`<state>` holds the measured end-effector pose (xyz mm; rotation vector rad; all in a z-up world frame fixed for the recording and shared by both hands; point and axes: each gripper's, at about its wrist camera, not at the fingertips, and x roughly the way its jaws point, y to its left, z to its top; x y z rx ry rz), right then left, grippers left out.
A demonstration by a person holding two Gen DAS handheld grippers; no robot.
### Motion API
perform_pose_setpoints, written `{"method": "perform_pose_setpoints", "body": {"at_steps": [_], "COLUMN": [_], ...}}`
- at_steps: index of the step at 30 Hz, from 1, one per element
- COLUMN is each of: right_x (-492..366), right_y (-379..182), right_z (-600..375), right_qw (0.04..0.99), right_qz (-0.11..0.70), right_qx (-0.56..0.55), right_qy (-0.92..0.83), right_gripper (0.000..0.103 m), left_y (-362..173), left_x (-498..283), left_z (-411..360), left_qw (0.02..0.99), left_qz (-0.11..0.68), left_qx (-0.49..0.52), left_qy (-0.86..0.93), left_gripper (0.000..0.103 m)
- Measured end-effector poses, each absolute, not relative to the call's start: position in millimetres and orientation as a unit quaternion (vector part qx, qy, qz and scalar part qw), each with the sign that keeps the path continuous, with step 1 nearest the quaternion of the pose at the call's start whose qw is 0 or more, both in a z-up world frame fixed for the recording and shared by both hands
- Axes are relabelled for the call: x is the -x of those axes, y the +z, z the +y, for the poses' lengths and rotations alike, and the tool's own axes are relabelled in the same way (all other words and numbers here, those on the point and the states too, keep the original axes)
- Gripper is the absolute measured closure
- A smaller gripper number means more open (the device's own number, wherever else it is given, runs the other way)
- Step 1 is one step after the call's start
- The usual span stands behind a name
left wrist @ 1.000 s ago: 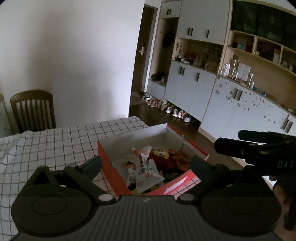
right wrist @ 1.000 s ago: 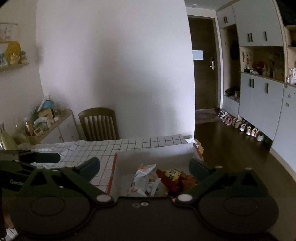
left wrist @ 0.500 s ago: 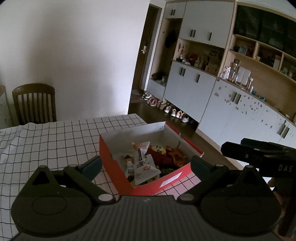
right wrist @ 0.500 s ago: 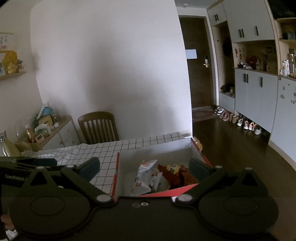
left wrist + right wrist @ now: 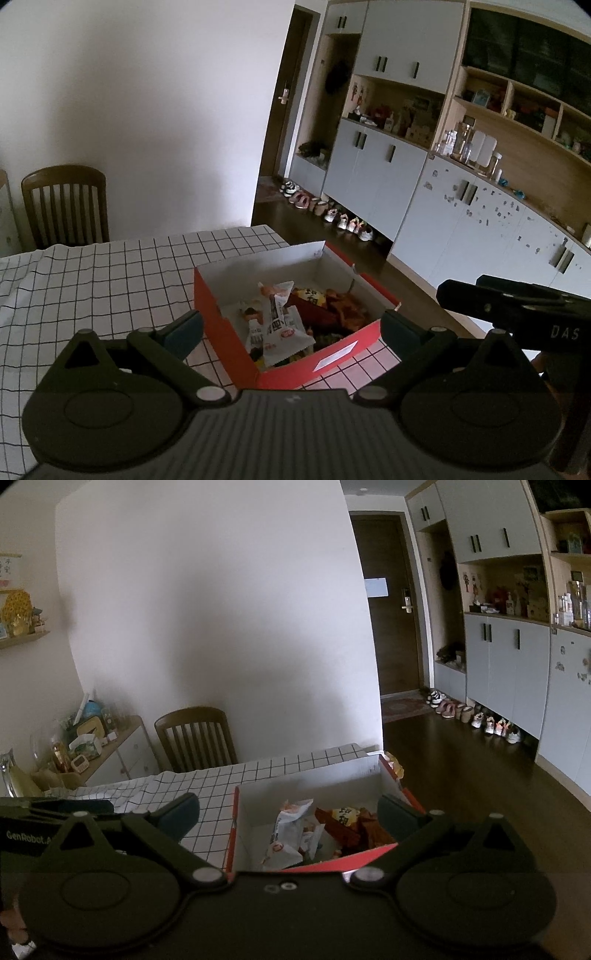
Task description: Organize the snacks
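A red cardboard box (image 5: 221, 325) with a white inside sits on the checked tablecloth (image 5: 110, 280) near the table's right edge. It holds white snack packets (image 5: 280, 325) and orange-red packets (image 5: 343, 306). My left gripper (image 5: 291, 328) is open and empty, held above and just short of the box. My right gripper (image 5: 288, 812) is open and empty, over the box's near wall (image 5: 321, 866). The box (image 5: 236, 834), white packets (image 5: 291, 827) and orange packets (image 5: 354, 823) show in the right wrist view. The right gripper's body (image 5: 517, 306) shows at the right of the left wrist view.
A wooden chair (image 5: 66, 206) stands at the table's far side. A sideboard with small items (image 5: 92, 746) is at the left. Grey cabinets and shelves (image 5: 424, 177) line the right wall, with shoes (image 5: 332, 214) on the dark floor below.
Both grippers have drawn back and risen from the box, so more of its red front wall shows. The jaws stay open. The snacks have not moved.
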<state>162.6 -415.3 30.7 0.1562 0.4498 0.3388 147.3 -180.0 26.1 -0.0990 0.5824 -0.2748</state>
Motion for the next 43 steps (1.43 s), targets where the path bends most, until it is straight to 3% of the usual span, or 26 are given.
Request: {"method": "perform_pose_setpoints", "body": {"at_steps": [43], "right_x": [-164], "right_y": [16], "right_z": [-415], "right_qw": [0.954], "right_qz": [0.244], "right_qx": [-0.088], "right_qy": [0.148], "right_gripper": [0.000], "left_y": [22], "left_x": [-157], "left_z": [-183], "left_qw": [0.948], "left_qz": [0.298], "left_qx": [0.051], "left_qy": [-0.101], "left_gripper": [0.001]}}
